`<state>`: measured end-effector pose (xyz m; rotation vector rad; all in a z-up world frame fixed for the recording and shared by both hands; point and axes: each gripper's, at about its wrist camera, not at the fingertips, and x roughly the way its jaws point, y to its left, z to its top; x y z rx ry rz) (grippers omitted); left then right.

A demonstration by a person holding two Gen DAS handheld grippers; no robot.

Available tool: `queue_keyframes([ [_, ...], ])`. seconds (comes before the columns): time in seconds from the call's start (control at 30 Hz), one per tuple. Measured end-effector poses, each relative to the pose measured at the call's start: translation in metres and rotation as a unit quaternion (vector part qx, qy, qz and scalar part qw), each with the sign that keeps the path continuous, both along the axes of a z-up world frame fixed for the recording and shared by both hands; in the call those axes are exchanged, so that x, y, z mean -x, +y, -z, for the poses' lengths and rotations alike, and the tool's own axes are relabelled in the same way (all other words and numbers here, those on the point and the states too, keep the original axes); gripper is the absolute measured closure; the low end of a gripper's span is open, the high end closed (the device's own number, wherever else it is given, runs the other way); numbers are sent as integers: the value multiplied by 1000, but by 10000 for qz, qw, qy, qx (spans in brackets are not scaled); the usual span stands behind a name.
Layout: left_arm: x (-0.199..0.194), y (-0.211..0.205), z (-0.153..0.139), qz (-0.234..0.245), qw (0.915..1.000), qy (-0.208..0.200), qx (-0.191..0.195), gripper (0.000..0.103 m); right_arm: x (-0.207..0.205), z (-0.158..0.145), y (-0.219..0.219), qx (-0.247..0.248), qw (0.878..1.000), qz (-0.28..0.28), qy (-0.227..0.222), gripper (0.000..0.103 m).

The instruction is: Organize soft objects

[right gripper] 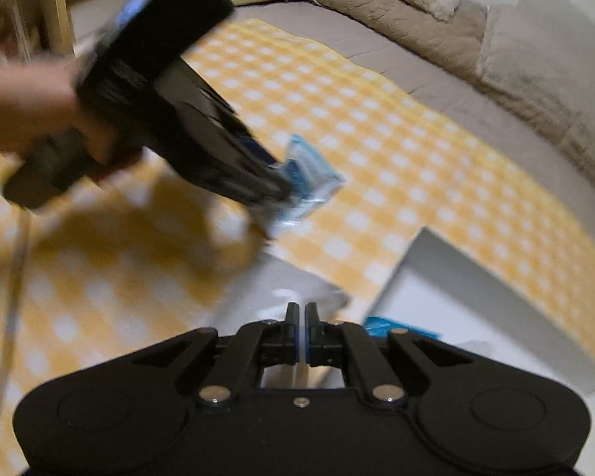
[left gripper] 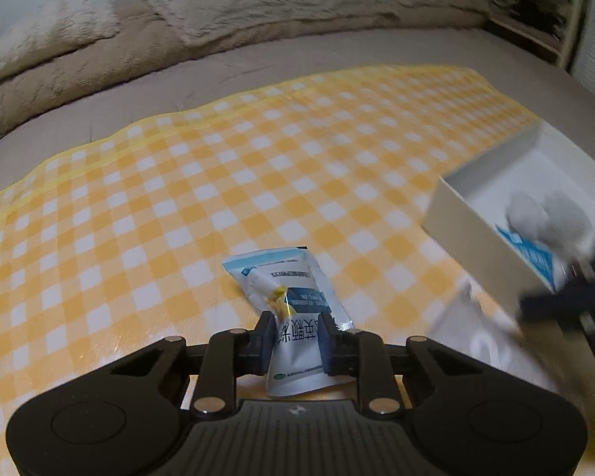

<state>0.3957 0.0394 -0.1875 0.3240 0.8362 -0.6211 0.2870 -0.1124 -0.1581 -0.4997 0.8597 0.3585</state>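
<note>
Left gripper (left gripper: 296, 333): clamped on a white and blue packet (left gripper: 287, 309), fingers pressing its two long sides near the lower half.
Packet: flat, glossy plastic pouch with printed text; long axis running straight away from the left wrist camera, far end sealed and tipped a little left; lifted or resting on the cloth, cannot tell which.
Right gripper (right gripper: 301, 315): jaws nearly closed, only a thin slit between them; pinching the near wall of the white box (left gripper: 492, 206), judging from the left view, though motion blur makes it uncertain.
White box: shallow, rectangular, smooth card; tilted in the left view, holding a pale rounded soft thing (left gripper: 543, 218) and a blue-printed packet (left gripper: 529, 254); right edge cut off by the frame.
Cloth (left gripper: 218, 182): yellow and white check, slick-looking, spread over a grey bed (left gripper: 281, 63).
Bedding (left gripper: 79, 51): beige, fluffy, heaped along the far edge.
Blur: heavy in the right view; person's hand (right gripper: 31, 107) smeared.
</note>
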Motion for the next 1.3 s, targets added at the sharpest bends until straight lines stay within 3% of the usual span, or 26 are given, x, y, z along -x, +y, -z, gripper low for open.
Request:
queue_keyframes([
  [0.2, 19, 24, -8, 570, 9978, 200, -271, 78, -1, 19, 9, 724, 9969, -312, -15, 101],
  [0.3, 24, 32, -10, 516, 9982, 232, -210, 74, -3, 30, 16, 662, 9970, -365, 153, 101],
  [0.43, 27, 34, -10, 216, 9995, 132, -193, 28, 1, 31, 24, 315, 9975, -529, 349, 100],
  [0.67, 25, 14, -10, -102, 9997, 215, -63, 27, 7, 13, 12, -209, 9989, -21, 430, 94],
  [0.8, 18, 8, -9, -574, 9976, 382, 107, 27, 10, -5, -2, -1085, 9913, 375, 650, 74],
  [0.9, 14, 7, -5, -864, 9946, 549, 181, 27, 13, -7, -2, -1788, 9795, 457, 805, 45],
  [1.0, 17, 3, -2, -973, 9939, 515, 60, 27, 16, 1, 5, -1980, 9754, 447, 859, 19],
  [1.1, 19, -1, -2, -989, 9939, 494, 34, 27, 17, 13, 15, -1860, 9777, 371, 902, 7],
  [1.3, 21, -11, 3, -1007, 9944, 249, -201, 28, 15, 30, 24, -1561, 9824, 316, 972, 6],
])
